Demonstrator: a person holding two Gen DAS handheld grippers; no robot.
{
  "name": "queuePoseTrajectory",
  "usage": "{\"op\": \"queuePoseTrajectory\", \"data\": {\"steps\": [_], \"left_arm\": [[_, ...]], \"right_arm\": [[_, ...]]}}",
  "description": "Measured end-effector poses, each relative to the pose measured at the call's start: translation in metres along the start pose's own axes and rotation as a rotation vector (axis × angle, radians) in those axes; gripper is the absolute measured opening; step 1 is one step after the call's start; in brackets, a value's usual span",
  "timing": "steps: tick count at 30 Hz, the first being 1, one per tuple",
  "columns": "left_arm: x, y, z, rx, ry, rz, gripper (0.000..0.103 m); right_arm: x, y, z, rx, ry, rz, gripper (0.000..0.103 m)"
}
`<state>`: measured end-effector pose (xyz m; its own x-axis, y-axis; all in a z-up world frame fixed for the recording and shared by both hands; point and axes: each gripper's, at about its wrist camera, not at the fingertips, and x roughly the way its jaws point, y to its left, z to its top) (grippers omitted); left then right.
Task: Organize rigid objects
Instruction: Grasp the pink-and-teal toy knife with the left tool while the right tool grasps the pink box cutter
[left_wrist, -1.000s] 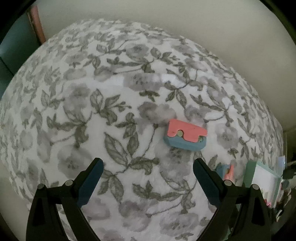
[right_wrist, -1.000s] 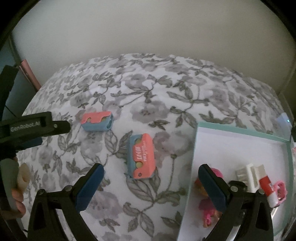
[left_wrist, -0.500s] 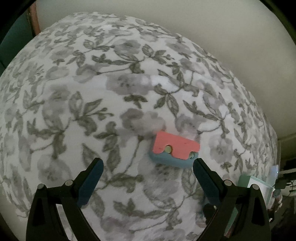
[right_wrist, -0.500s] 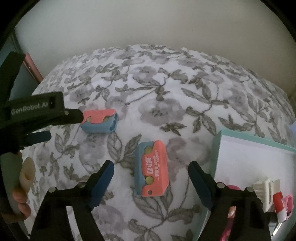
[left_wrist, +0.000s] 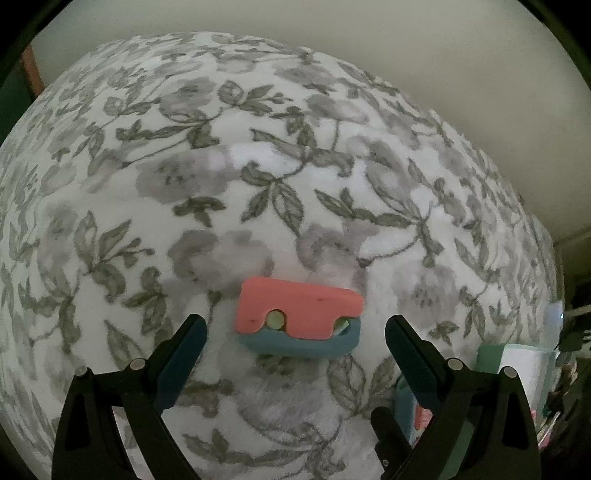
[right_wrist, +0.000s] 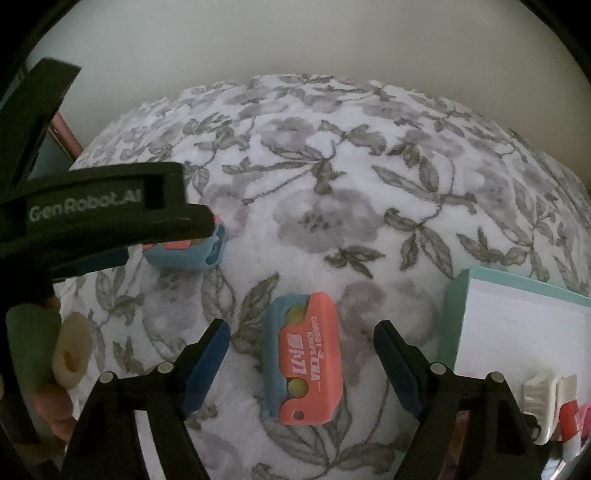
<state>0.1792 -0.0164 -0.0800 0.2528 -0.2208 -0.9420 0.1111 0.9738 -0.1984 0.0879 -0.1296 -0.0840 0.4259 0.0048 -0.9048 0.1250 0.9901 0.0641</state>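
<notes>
While both grippers hang over the floral cloth (left_wrist: 258, 177), a double pick-up is judged to be the step in hand. The left gripper (left_wrist: 295, 328) is held with its fingers wide apart, and the left cutter (left_wrist: 299, 317) lies flat between the tips, touched by neither. The right gripper (right_wrist: 301, 341) is likewise spread around the right cutter (right_wrist: 304, 354), which lies lengthwise on the cloth just beside the tray (right_wrist: 452, 314); no pad is pressed on it. For each, a short drop and a squeeze across the body are called for next. Much of the left cutter is hidden in the right view behind the other gripper. The tray is cut off at the edge, and its contents are hard to make out.
</notes>
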Motion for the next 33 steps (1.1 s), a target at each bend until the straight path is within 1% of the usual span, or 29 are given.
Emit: {"op": "queuePoseTrajectory", "data": {"steps": [3, 8, 9, 10, 12, 15, 16, 18, 20, 24, 25, 33], "left_arm": [[0.006, -0.003, 0.002, 0.014, 0.005, 0.007, 0.097], [0.009, -0.003, 0.003, 0.013, 0.005, -0.002, 0.097], [0.009, -0.003, 0.003, 0.014, 0.006, -0.003, 0.093], [0.008, -0.001, 0.002, 0.017, 0.007, -0.002, 0.086], [0.009, -0.002, 0.002, 0.026, 0.01, 0.011, 0.077], [0.008, -0.004, 0.0, 0.043, 0.007, 0.014, 0.073], [0.007, -0.004, 0.0, 0.041, 0.008, 0.014, 0.073], [0.007, -0.004, -0.001, 0.04, 0.012, 0.01, 0.073], [0.006, -0.004, -0.002, 0.037, 0.016, 0.007, 0.073], [0.003, -0.002, -0.008, 0.024, 0.027, -0.004, 0.073], [0.002, -0.002, -0.01, 0.023, 0.03, -0.004, 0.073], [-0.012, -0.002, -0.026, 0.03, 0.031, 0.008, 0.073]], "right_arm": [[0.005, -0.002, 0.001, 0.001, 0.009, -0.003, 0.081], [0.007, -0.002, 0.002, -0.015, 0.006, -0.024, 0.076], [0.007, -0.002, 0.002, -0.02, 0.006, -0.03, 0.075], [0.007, -0.002, 0.001, -0.027, 0.006, -0.039, 0.073], [0.007, -0.001, 0.001, -0.036, 0.006, -0.052, 0.07], [0.006, -0.002, -0.001, -0.046, 0.008, -0.06, 0.067], [0.005, -0.002, -0.001, -0.047, 0.01, -0.06, 0.067], [0.004, -0.001, -0.002, -0.051, 0.012, -0.066, 0.063], [0.002, -0.002, -0.002, -0.054, 0.014, -0.075, 0.055], [-0.003, -0.005, -0.006, -0.041, 0.019, -0.078, 0.046], [-0.004, -0.006, -0.008, -0.038, 0.021, -0.081, 0.045], [-0.011, -0.011, -0.021, -0.01, 0.042, -0.075, 0.045]]}}
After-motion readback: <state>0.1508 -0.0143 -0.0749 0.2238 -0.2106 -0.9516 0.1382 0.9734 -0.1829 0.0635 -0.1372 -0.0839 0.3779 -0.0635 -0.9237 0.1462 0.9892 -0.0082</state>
